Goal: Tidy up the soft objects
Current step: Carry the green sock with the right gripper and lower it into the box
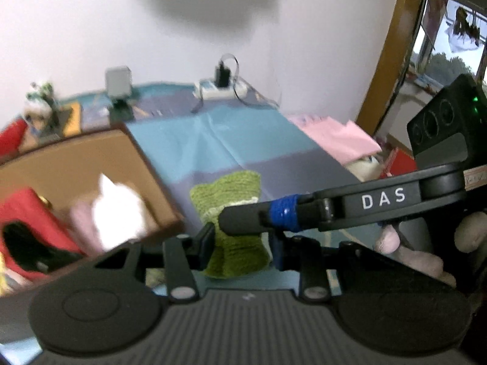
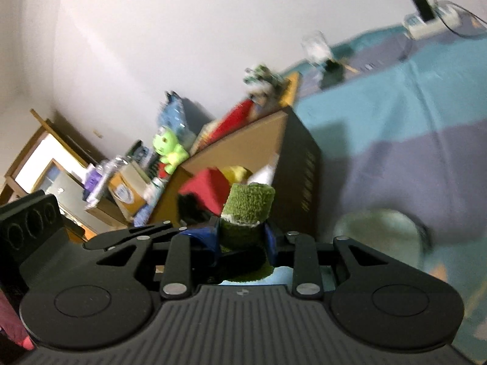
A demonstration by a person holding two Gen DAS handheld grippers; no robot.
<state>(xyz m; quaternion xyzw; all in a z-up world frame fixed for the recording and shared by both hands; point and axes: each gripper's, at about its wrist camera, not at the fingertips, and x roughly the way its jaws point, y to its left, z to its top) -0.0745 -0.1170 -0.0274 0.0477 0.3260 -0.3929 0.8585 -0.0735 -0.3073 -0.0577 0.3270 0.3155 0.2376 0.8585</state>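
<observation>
Green knitted cloth point(image 1: 231, 213) with pale band, bunched, pinched by left gripper point(image 1: 240, 243) and right gripper point(image 2: 242, 237)

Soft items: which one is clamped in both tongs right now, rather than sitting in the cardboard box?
The green knitted cloth: both tongs pinch it and it hangs clear of the tablecloth. The red plush and white soft piece lie in the cardboard box.

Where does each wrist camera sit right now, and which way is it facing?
Left wrist: rides the left gripper, facing across the blue cloth to the white wall; right gripper and fingers cross it.
Right wrist: rides the right gripper, tilted, facing the brown cardboard box.
Shared: green knitted cloth, pinched by both.
</observation>
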